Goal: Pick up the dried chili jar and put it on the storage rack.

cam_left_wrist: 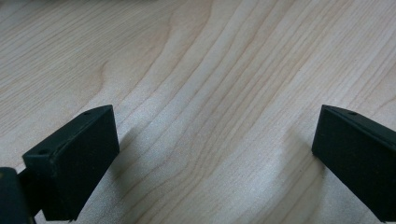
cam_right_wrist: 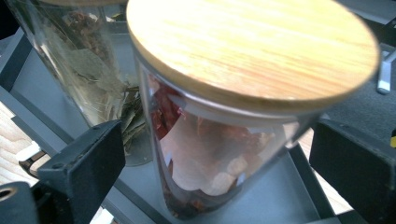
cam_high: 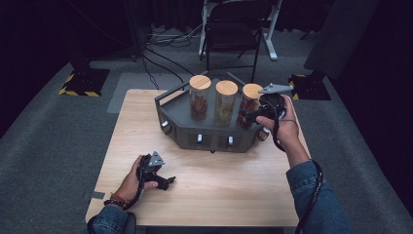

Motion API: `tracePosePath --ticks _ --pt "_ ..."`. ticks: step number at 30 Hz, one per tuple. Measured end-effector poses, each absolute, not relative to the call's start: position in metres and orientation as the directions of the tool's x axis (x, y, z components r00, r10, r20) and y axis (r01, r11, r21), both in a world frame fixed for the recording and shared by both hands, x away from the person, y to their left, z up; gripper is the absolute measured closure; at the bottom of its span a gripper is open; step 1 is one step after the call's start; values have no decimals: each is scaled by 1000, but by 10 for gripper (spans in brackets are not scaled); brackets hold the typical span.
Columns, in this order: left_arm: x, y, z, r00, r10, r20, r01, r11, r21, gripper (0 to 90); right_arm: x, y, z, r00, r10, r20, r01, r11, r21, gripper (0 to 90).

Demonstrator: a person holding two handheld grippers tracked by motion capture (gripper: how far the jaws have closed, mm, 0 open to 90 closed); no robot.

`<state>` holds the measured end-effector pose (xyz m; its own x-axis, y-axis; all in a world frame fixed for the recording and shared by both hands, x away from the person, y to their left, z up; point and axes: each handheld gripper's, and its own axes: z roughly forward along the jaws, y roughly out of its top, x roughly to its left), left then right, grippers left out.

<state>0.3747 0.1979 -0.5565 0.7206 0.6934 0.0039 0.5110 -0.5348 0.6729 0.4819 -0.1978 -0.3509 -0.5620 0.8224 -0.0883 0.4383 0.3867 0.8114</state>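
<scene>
Jar between spread jaws of right gripper, untouched; left gripper open, low over table.

No readable text, label, brand or number anywhere. Three clear glass jars with round wooden lids: plain, unlabelled. Dark grey angular metal tray: no lettering legible. Yellow-black hazard stripes on black stand base on floor: sole sign-like marking, wordless.
</scene>
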Motion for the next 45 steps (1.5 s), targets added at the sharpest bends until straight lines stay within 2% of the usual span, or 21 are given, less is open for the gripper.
tracePosePath --ticks 22,34,45 --pt "375 198 -556 720 694 4 511 -535 673 2 446 -215 -343 -573 806 -148 376 419 826 31" --pt "375 198 -556 720 694 4 511 -535 673 3 416 -218 -362 -613 763 -206 330 485 810 28" --pt "375 198 -556 720 694 4 511 -535 673 3 397 -225 -388 -636 737 -230 327 527 784 28"
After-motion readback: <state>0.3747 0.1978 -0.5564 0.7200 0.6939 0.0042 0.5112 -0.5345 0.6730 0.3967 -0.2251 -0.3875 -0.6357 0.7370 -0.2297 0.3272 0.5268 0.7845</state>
